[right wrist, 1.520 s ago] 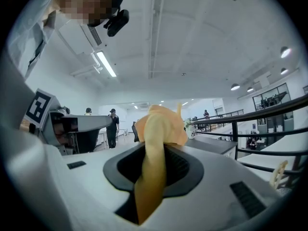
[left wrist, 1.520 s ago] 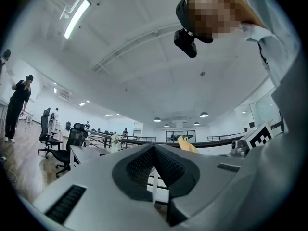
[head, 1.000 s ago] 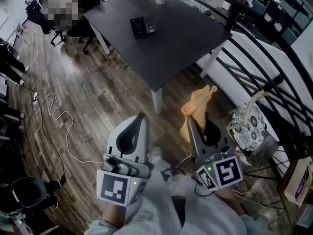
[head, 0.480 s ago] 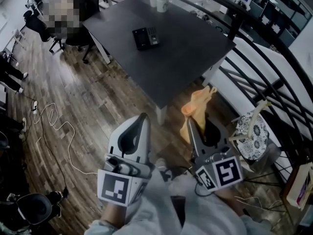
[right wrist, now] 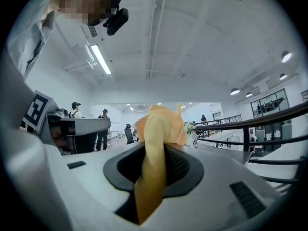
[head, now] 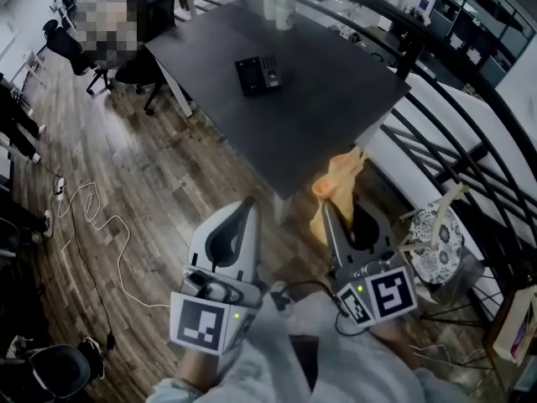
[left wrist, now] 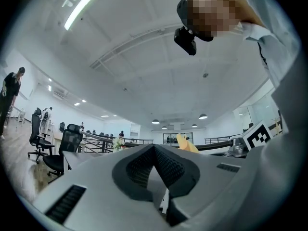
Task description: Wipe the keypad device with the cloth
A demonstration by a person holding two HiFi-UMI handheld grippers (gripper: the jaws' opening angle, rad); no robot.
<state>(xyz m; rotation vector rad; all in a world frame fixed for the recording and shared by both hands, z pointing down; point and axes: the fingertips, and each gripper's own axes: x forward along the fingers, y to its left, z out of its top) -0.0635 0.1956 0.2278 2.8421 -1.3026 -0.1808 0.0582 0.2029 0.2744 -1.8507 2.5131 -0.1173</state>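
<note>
A likely failure is the orange cloth (head: 339, 179) slipping out on the first stroke, since the right gripper (head: 329, 212) pinches only a narrow fold and the rest bunches past its tips. Beside it, the left gripper (head: 245, 204) is pressed together on nothing. The keypad device (head: 258, 74) lies well ahead of both, on the dark table (head: 336, 99).

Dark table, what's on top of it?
The keypad device lies near the table's middle; two pale vessels stand at its far edge. The cloth held in the right gripper may hide a sliver of the near edge.
</note>
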